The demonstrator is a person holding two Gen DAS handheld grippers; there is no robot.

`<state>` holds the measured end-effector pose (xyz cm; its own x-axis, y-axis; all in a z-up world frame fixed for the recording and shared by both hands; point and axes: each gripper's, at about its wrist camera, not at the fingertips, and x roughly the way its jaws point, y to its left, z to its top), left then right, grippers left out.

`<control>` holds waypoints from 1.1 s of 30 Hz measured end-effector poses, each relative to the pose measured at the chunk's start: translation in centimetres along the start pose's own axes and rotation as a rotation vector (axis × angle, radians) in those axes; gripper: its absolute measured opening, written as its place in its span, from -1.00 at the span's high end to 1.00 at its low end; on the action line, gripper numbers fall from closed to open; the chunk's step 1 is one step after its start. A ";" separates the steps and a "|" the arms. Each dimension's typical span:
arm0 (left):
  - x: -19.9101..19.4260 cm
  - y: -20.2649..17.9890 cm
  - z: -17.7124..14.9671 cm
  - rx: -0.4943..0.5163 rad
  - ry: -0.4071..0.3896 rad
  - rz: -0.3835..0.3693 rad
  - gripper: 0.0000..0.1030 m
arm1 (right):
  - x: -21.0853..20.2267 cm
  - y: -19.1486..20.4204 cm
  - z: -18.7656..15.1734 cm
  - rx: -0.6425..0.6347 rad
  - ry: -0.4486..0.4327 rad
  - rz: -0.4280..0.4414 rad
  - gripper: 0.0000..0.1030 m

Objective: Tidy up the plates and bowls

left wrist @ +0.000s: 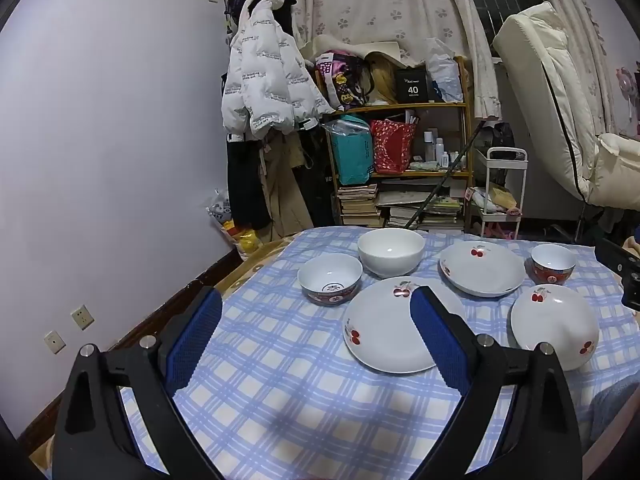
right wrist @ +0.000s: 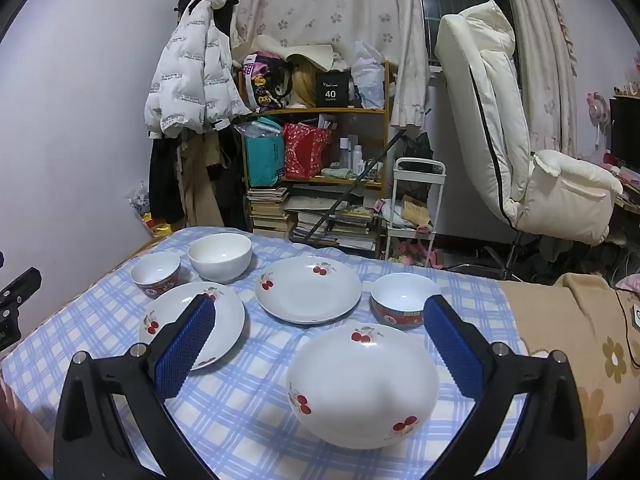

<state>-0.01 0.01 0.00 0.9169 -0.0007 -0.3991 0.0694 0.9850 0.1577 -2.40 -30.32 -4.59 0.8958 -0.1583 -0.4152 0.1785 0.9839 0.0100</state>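
Right gripper [right wrist: 316,336] spread wide over near white cherry-print plate [right wrist: 362,386] — empty; left gripper [left wrist: 316,320] also apart, above blue checked tablecloth [left wrist: 280,380] — bowls beyond.

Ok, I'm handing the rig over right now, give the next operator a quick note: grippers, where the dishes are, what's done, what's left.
Left gripper: open, empty, above the cloth near the left cherry plate.
Right gripper: open, empty, over the nearest cherry plate.
On the checked tablecloth: three cherry plates, the third being the far cherry plate; plain white bowl; left patterned bowl; right patterned bowl.
Done: nothing stacked; all six lie apart.
Left: stack the plates, nest the bowls.
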 end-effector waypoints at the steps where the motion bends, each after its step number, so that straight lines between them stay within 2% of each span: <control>1: 0.0 0.0 0.0 0.003 0.001 0.002 -0.82 | 0.0 0.0 0.0 -0.001 0.006 0.000 -1.00; 10: 0.5 1.0 0.0 -0.017 0.012 -0.005 -0.82 | 0.0 0.0 0.0 -0.003 0.004 -0.002 -1.00; 33: 0.3 0.3 0.1 -0.004 0.009 0.012 -0.82 | -0.1 0.0 0.0 -0.002 0.004 -0.002 -1.00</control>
<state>0.31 0.33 0.05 0.9141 0.0127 -0.4053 0.0568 0.9857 0.1589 -2.45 -30.27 -4.56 0.8941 -0.1598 -0.4184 0.1791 0.9838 0.0070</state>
